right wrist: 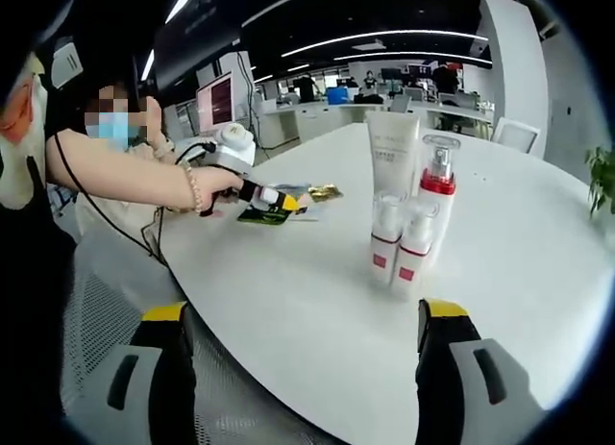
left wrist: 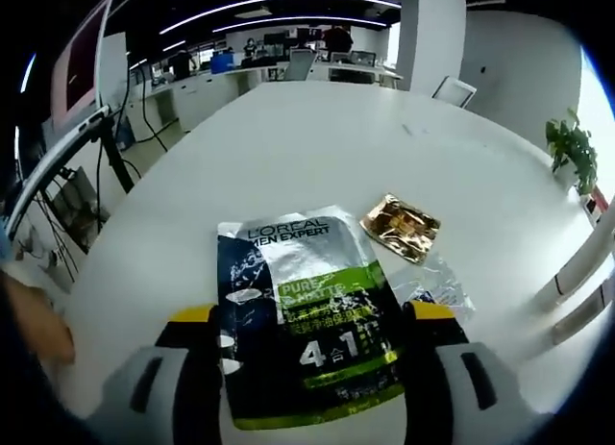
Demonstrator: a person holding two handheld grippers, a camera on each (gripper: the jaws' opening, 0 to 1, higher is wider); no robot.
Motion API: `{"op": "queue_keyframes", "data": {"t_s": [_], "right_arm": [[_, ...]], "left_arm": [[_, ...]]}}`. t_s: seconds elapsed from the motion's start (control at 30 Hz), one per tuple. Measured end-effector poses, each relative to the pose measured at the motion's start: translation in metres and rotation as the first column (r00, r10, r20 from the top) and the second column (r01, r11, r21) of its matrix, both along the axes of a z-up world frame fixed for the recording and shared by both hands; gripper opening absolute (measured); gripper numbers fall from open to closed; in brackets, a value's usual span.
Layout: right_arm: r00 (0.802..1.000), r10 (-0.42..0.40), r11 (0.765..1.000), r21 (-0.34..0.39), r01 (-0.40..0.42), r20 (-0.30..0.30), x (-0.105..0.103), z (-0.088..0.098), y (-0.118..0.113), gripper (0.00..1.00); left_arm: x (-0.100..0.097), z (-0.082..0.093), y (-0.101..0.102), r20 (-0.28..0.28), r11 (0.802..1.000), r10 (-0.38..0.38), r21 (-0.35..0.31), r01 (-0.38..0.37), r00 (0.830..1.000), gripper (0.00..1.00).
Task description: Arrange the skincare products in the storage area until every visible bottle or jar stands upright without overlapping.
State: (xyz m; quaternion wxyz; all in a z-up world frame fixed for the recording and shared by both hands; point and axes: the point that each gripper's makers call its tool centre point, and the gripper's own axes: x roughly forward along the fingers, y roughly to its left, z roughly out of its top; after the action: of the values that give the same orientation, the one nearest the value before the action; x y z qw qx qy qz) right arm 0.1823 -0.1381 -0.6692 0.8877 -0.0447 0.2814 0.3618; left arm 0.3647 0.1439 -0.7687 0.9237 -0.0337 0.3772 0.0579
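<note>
An open office with ceiling light strips surrounds the white tabletop (left wrist: 317, 157). Between the left tongs (left wrist: 312, 368), jaws apart, a dark-and-green sachet (left wrist: 306, 315) lies flat, long axis pointing away, a gold packet (left wrist: 401, 228) just right. Beyond the right tongs (right wrist: 303, 358), also apart, a white tube (right wrist: 392, 155), red-collared pump bottle (right wrist: 437, 190) and two small bottles (right wrist: 401, 243) stand upright, right of the sachet.

Sachet (left wrist: 306, 315) lies on table (left wrist: 288, 157); gold packet (left wrist: 401, 227) just beyond; bottles (right wrist: 408, 224) cluster well apart.

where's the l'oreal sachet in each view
Left gripper view: the L'Oreal sachet lies flat at lower centre, between the open jaws.
Right gripper view: it is the small dark-green packet left of centre, at the left gripper's tip.
Shared landmark: the gold packet lying beside it.
</note>
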Motion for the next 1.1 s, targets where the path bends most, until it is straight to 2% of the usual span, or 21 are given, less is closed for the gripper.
{"op": "queue_keyframes", "data": {"t_s": [0.47, 0.5, 0.53, 0.57, 0.6, 0.67, 0.73, 0.8, 0.9, 0.97, 1.1], "right_arm": [[1.0, 0.001, 1.0, -0.002, -0.001, 0.019, 0.0, 0.004, 0.0, 0.95], [1.0, 0.001, 1.0, -0.002, -0.001, 0.021, 0.0, 0.004, 0.0, 0.95], [1.0, 0.002, 1.0, -0.002, -0.002, 0.021, 0.0, 0.004, 0.001, 0.95], [1.0, 0.004, 1.0, -0.003, -0.004, 0.022, 0.0, 0.004, 0.0, 0.95], [1.0, 0.006, 1.0, -0.005, -0.006, 0.022, 0.0, 0.004, 0.0, 0.95], [1.0, 0.011, 1.0, -0.006, -0.011, 0.023, -0.001, 0.004, 0.001, 0.95], [1.0, 0.014, 1.0, -0.008, -0.013, 0.025, -0.001, 0.004, 0.002, 0.95], [1.0, 0.014, 1.0, -0.007, -0.014, 0.025, -0.001, 0.004, 0.002, 0.95], [0.999, 0.021, 1.0, -0.005, -0.021, 0.023, -0.001, 0.003, 0.002, 0.95], [0.999, 0.03, 1.0, -0.005, -0.03, 0.021, -0.002, 0.002, 0.003, 0.95], [0.999, 0.047, 0.999, 0.002, -0.047, 0.018, -0.002, 0.001, 0.004, 0.95]], "left_arm": [[-0.002, 0.0, 0.003, 0.037, 1.0, -0.019, 0.007, 0.019, 0.999, 0.67], [-0.002, 0.001, 0.004, 0.037, 1.0, -0.022, 0.015, 0.022, 0.999, 0.63], [-0.002, 0.001, 0.004, 0.036, 1.0, -0.024, 0.019, 0.023, 0.999, 0.53], [0.001, 0.006, 0.007, 0.068, 0.998, -0.044, 0.038, 0.041, 0.997, 0.39], [0.001, 0.005, 0.007, 0.06, 0.998, -0.054, 0.037, 0.051, 0.997, 0.31], [0.001, 0.004, 0.008, 0.047, 0.997, -0.064, 0.036, 0.062, 0.997, 0.3], [-0.002, 0.003, 0.012, 0.043, 0.998, -0.057, 0.03, 0.055, 0.997, 0.24], [-0.003, 0.002, 0.012, 0.043, 0.999, -0.031, -0.018, 0.032, 0.999, 0.2], [-0.006, 0.006, 0.013, 0.052, 0.999, -0.03, -0.036, 0.032, 0.998, 0.14], [-0.002, 0.004, 0.015, 0.05, 0.998, -0.043, -0.044, 0.045, 0.998, 0.12], [-0.006, 0.012, 0.011, 0.069, 0.994, -0.063, -0.087, 0.069, 0.996, 0.09]]}}
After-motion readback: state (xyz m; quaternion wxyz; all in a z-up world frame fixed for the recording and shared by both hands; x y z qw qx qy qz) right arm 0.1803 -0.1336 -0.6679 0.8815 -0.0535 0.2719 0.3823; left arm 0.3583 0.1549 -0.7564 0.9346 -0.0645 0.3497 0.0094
